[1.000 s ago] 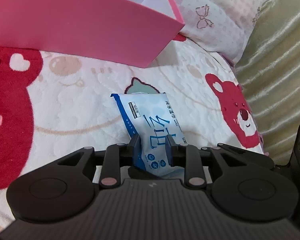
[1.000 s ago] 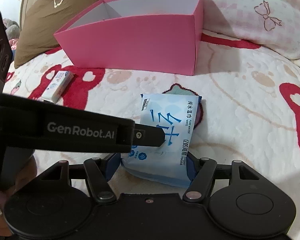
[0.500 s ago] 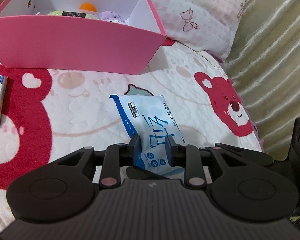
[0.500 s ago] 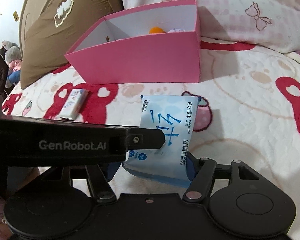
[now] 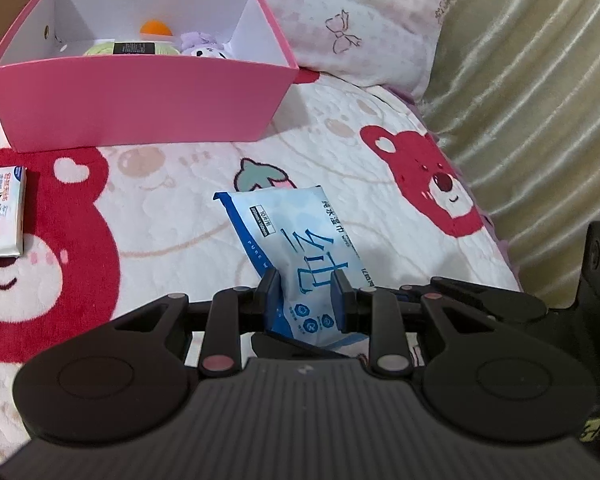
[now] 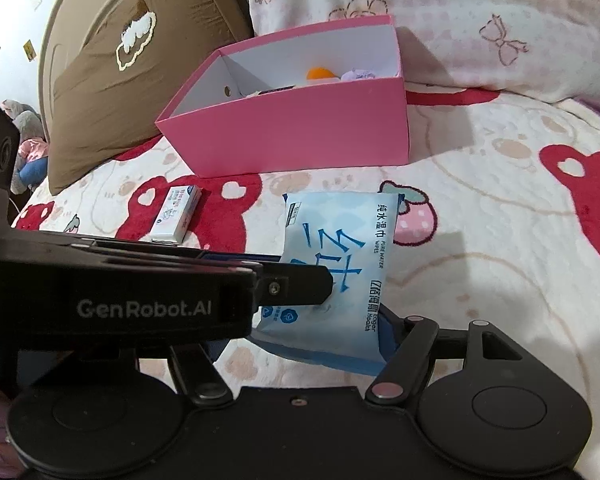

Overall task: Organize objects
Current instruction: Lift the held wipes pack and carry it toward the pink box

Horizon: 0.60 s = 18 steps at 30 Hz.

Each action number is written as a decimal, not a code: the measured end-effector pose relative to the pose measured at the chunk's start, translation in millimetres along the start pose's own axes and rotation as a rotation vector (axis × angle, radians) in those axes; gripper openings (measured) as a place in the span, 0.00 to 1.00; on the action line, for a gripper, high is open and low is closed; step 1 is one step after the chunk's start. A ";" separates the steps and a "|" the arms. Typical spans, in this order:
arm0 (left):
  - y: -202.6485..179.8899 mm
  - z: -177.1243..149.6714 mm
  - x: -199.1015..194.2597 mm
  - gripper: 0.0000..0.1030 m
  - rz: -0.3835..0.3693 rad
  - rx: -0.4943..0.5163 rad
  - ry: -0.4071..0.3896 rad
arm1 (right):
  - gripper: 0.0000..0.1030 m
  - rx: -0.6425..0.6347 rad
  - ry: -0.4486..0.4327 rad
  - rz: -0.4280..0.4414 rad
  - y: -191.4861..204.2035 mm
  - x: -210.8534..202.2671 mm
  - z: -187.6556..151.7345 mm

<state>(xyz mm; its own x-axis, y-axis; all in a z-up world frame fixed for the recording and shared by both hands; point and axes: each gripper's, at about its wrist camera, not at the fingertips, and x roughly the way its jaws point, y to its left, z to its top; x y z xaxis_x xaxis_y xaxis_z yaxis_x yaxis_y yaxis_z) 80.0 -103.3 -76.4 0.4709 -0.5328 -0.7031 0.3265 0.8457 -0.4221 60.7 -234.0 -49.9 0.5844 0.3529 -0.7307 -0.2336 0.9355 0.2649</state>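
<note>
Wipes pack (image 5: 300, 256), pale blue and soft, is the item in hand: the left gripper (image 5: 306, 300) has its jaws clenched across the pack's near end, and the right gripper (image 6: 320, 340) cradles the same pack, one blue pad showing at its right edge while the left gripper's body hides the other side, so whether the right jaws actually press it cannot be told. The pack appears lifted clear of the bear-print blanket (image 5: 160, 216), over its near middle. Risk, as judged: the film is slack and the hold sits only at one end, so the free end may droop, fold or slip out during carry; two tools on one soft pack may also pull against each other and twist it loose. Further out, a small white carton (image 5: 4, 212) lies flat toward the blanket's left edge, well apart from the pack and out of the path. Beyond it the pink box (image 5: 140, 96) stands open at the far side, already holding an orange ball (image 5: 156, 28) and a purple plush (image 5: 204, 46); its front wall must be cleared, or the drooping end may catch on the rim. Pillows (image 6: 480, 20) rest behind.
</note>
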 end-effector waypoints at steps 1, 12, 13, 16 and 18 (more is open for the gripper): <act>0.4 -0.1 -1.2 0.24 -0.002 -0.005 0.002 | 0.72 -0.001 -0.005 -0.005 1.5 -1.9 -1.3; -9.1 1.4 -20.1 0.25 -0.022 0.011 0.013 | 0.71 -0.025 -0.055 -0.065 19.8 -22.3 -11.4; -9.8 2.0 -22.5 0.25 -0.023 0.013 0.010 | 0.71 -0.024 -0.059 -0.067 20.9 -24.6 -10.7; -10.9 6.4 -30.7 0.25 -0.031 0.026 0.000 | 0.67 -0.038 -0.076 -0.083 25.1 -31.8 -6.7; -9.7 10.4 -36.6 0.25 -0.034 0.032 -0.004 | 0.64 -0.050 -0.085 -0.091 28.8 -36.2 -2.8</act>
<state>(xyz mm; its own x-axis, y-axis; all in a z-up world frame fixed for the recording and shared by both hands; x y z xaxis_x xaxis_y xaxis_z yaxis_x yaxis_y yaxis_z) 68.1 -92.3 -40.6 0.4621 -0.5615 -0.6864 0.3682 0.8256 -0.4275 30.7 -220.0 -17.5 0.6686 0.2682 -0.6936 -0.2134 0.9627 0.1665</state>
